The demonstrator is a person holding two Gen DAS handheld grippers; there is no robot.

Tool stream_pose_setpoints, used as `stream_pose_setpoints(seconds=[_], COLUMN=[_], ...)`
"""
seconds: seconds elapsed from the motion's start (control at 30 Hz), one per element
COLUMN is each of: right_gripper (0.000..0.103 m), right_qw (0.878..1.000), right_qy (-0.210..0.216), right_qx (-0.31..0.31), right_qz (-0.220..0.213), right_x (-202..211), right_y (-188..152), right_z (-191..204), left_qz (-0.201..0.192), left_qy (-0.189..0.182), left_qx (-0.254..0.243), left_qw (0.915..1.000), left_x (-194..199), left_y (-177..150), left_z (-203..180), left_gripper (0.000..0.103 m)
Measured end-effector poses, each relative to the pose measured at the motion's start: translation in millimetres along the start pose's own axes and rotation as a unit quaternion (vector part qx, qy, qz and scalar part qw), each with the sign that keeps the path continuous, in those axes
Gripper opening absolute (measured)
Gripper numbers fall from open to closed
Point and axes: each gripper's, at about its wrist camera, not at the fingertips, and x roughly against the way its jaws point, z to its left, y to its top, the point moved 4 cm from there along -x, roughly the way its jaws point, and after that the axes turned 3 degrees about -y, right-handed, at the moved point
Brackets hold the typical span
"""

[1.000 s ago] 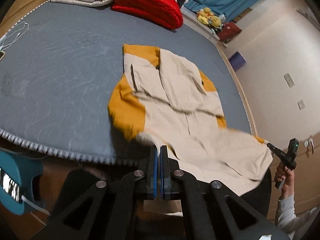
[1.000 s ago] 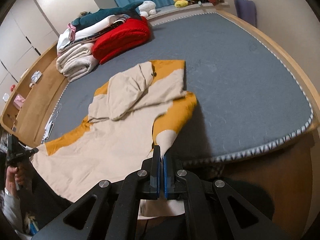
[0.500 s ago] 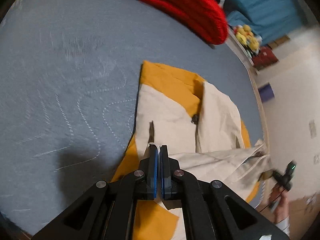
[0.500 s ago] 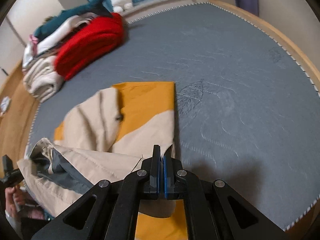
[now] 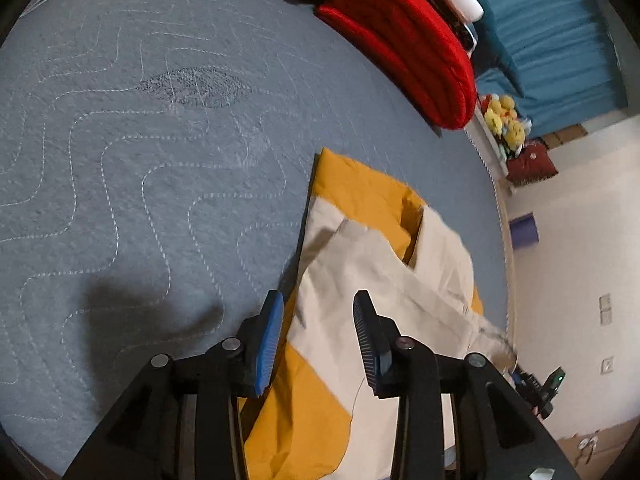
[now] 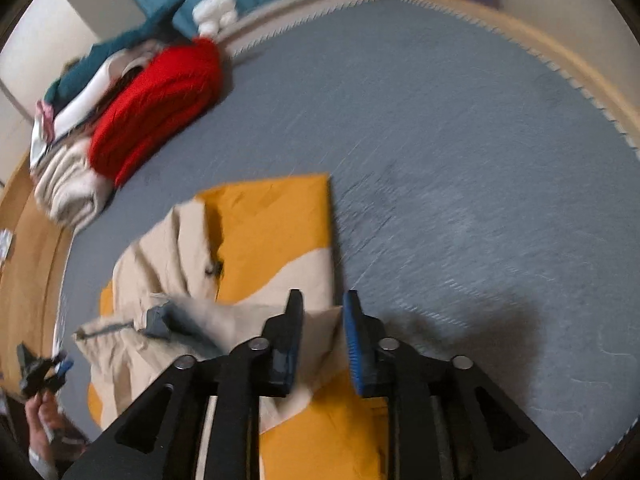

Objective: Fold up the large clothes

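A large beige and mustard-yellow garment (image 5: 360,280) lies on the grey quilted bed (image 5: 120,160), its lower part folded up over the upper part. My left gripper (image 5: 318,300) is open just above the folded hem at the garment's left edge. In the right wrist view the garment (image 6: 272,232) lies under my right gripper (image 6: 320,300), which is open over the folded hem at its right edge. The grey lining (image 6: 160,320) shows at a turned-up corner. Each gripper shows small in the other's view, the right (image 5: 544,392) and the left (image 6: 36,368).
A folded red blanket (image 5: 400,52) and cream blankets (image 6: 68,184) are stacked at the far side of the bed. Yellow plush toys (image 5: 504,120) sit by the blue curtain (image 5: 552,40). A wooden rim (image 6: 560,52) frames the bed.
Both grippers carried the garment's lower hem up from the bed's near edge over the upper part, then opened and let it go. The hem now lies on the garment.
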Motion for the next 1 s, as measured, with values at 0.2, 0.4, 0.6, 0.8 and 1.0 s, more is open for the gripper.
stream_pose_setpoints(seconds=[0.2,0.4,0.6,0.8,1.0], right_gripper=[0.047,0.048,0.037,0.003,0.003], right_qw=[0.996,0.986,0.98,0.985,0.99], right_qy=[0.009,-0.009,-0.021,0.007,-0.005], right_qx=[0.03,0.091,0.135,0.167,0.121], right_qz=[0.078,0.143,0.143,0.045,-0.076], right_x=[-22.0,-55.5,-61.4,-22.3,5.4], right_y=[-34.9,-60.8,-71.0,-50.9,-19.1], right_z=[-5.5,4.6,13.6,45.8,51.9], left_qz=[0.051,0.084,0.095,-0.004,-0.055], left_qy=[0.044,0.088,0.101,0.076,0.098], left_qx=[-0.057,-0.086,-0.106,-0.159,-0.125], left_qw=[0.9961,0.9888,0.9846,0.9843,0.9857], left_x=[-28.7,-60.6,-74.9,-34.1,-31.3], left_y=[-17.5,-22.4,-22.0,-2.3,18.2], left_z=[-13.9,-15.9,-19.3,-54.8,-51.6], left_gripper=[0.048,0.05,0.016,0.004,0.004])
